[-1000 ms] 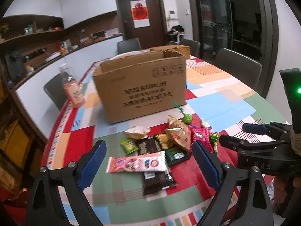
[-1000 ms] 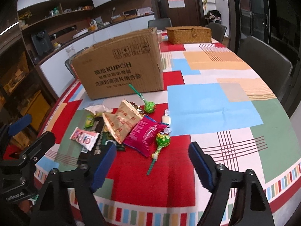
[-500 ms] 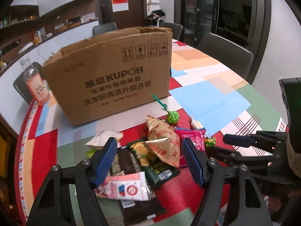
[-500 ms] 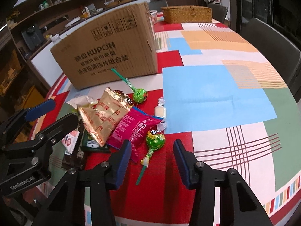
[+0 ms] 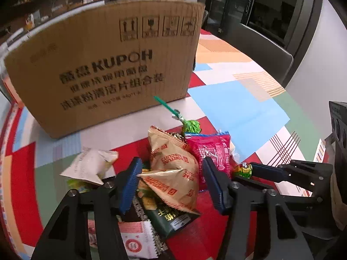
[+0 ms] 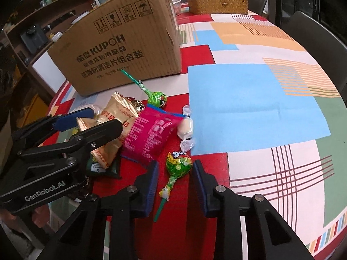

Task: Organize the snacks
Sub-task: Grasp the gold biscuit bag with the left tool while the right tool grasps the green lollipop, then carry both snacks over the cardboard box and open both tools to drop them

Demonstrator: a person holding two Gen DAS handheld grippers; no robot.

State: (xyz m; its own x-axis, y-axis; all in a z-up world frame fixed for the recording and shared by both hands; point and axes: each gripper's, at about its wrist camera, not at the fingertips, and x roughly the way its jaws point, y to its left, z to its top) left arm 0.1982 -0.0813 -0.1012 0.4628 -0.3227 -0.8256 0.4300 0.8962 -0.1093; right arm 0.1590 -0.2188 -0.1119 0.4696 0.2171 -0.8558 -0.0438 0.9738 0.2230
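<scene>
Step in hand: pre-grasp on two snacks. The left gripper [image 5: 171, 182] stands part open astride the gold biscuit packet [image 5: 173, 169], holding nothing. The right gripper [image 6: 174, 182] brackets the green lollipop [image 6: 178, 162], not yet closed. Next move likely calls for closing, then transfer to the cardboard box [image 6: 121, 43]. Both snacks lie in the pile before the box.

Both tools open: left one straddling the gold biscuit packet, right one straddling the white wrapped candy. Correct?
Not quite. The right tool is open, but it straddles the green-wrapped lollipop with the green stick, not the white twist-wrapped candy, which lies further ahead beside the pink snack packet; the right wrist view shows this. The left tool is open around the gold foil biscuit packet, as you said.
</scene>
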